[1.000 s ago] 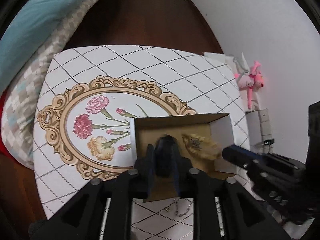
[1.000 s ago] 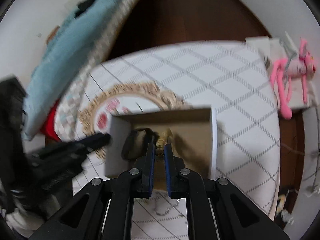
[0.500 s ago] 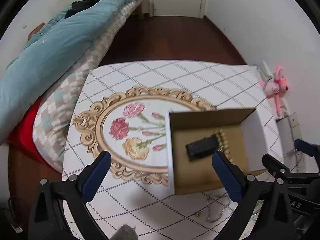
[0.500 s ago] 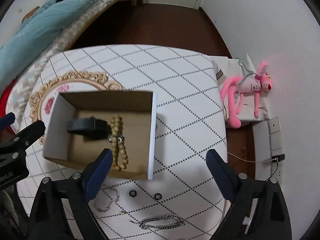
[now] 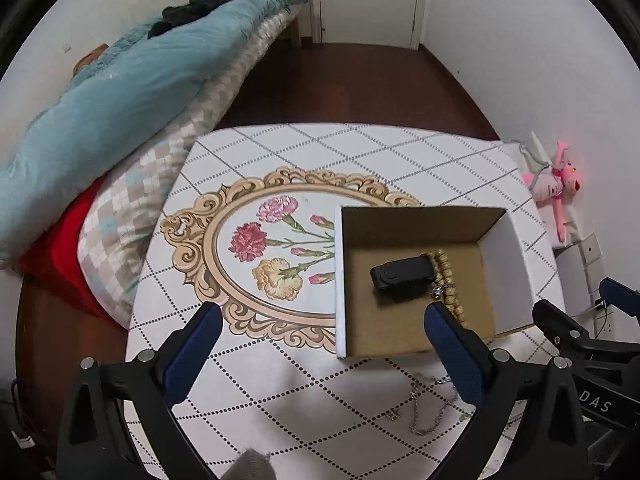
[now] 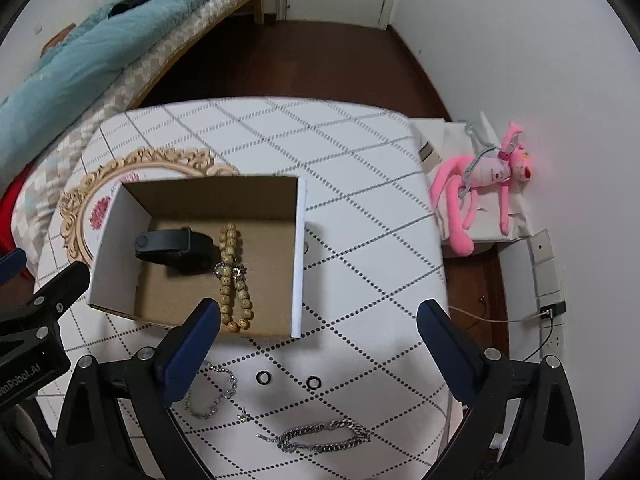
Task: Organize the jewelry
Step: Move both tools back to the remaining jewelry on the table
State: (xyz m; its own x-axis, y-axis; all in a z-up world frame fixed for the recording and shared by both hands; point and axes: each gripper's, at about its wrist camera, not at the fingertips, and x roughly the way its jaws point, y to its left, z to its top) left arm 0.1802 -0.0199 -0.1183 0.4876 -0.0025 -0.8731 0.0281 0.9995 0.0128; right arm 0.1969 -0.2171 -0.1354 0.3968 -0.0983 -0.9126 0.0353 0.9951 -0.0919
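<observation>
An open cardboard box (image 6: 298, 264) (image 5: 340, 280) stands on the patterned table. Inside lie a black wristband (image 6: 172, 246) (image 5: 402, 272) and a tan bead bracelet (image 6: 234, 280) (image 5: 446, 280). On the table in front of the box lie a thin silver chain (image 6: 212, 394) (image 5: 426, 412), two small black rings (image 6: 263, 377) (image 6: 313, 382) and a heavy silver link bracelet (image 6: 324, 436). My left gripper (image 5: 320, 344) is open and empty, raised above the box's near left corner. My right gripper (image 6: 316, 340) is open and empty, raised above the box's near right corner.
The table (image 6: 360, 184) has a white quilted cover with a gold floral frame (image 5: 256, 248). A bed with a blue duvet (image 5: 120, 92) lies to the left. A pink plush toy (image 6: 480, 188) sits on white boxes at the right, by the wall.
Both grippers released the wristband and the bead bracelet into the box, opened wide and pulled back and up from it. The two items now rest on the box floor.
</observation>
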